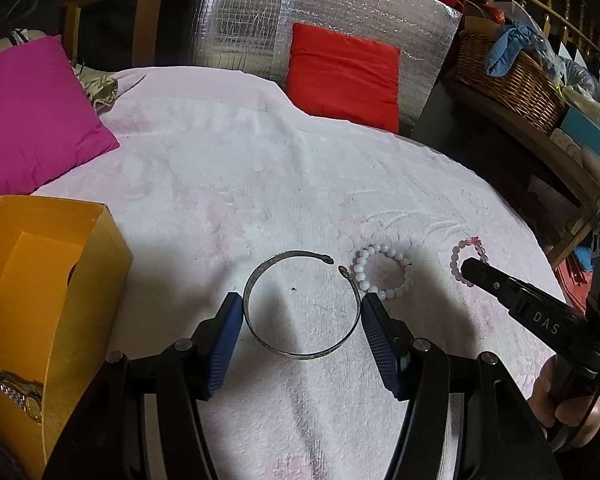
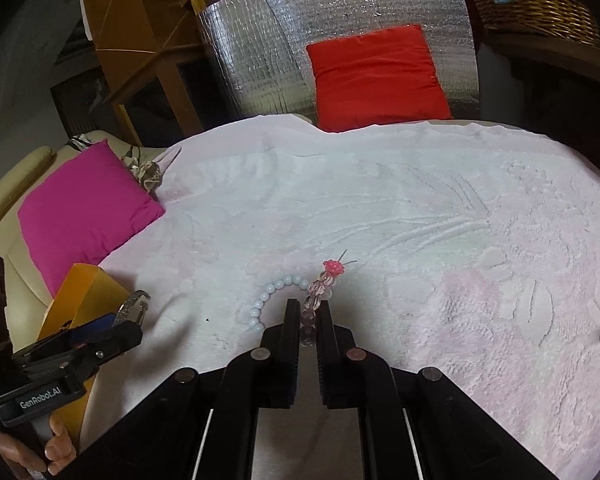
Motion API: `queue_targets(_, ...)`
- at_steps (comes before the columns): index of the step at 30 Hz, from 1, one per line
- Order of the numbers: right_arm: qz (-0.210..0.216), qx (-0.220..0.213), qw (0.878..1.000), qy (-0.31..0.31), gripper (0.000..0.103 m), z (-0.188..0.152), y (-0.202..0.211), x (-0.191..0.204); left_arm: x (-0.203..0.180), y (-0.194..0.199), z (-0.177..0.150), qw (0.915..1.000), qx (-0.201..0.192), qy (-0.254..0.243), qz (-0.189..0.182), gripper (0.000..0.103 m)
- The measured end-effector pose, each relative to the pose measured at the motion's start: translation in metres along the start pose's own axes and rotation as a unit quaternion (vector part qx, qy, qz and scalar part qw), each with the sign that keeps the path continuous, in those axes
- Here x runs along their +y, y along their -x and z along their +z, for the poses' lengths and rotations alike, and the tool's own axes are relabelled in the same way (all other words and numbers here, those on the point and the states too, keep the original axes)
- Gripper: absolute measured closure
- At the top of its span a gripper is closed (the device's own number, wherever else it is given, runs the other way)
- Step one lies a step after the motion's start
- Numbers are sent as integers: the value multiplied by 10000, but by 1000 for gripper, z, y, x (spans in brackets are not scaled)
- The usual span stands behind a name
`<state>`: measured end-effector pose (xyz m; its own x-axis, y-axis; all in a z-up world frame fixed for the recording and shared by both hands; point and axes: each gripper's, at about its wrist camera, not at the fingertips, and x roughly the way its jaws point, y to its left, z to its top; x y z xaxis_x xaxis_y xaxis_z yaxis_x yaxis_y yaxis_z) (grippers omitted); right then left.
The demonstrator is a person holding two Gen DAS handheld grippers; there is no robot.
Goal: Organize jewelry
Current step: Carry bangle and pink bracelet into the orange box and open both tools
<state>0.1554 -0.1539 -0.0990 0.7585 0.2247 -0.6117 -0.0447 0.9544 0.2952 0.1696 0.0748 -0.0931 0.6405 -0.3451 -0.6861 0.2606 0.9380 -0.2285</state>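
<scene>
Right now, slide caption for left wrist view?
Left gripper open around silver bangle on pink towel; yellow box left.

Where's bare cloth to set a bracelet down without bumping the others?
Free: the cloth between the pink pillow and red pillow, and the stretch right of the pink bracelet. Crowded: bangle, white bracelet and pink bracelet sit together by the box.

Shiny metal bangle (image 1: 302, 306), glossy beads (image 1: 384, 271), fluffy cloth cover (image 1: 260, 184), matt cardboard box (image 1: 72, 280)
</scene>
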Motion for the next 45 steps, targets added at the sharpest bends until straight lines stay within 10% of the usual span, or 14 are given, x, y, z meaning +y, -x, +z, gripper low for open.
queue_targets(45, 305, 33, 9971, 692, 94, 3, 38, 83, 20, 77, 2, 9959, -790, -8, 445, 41)
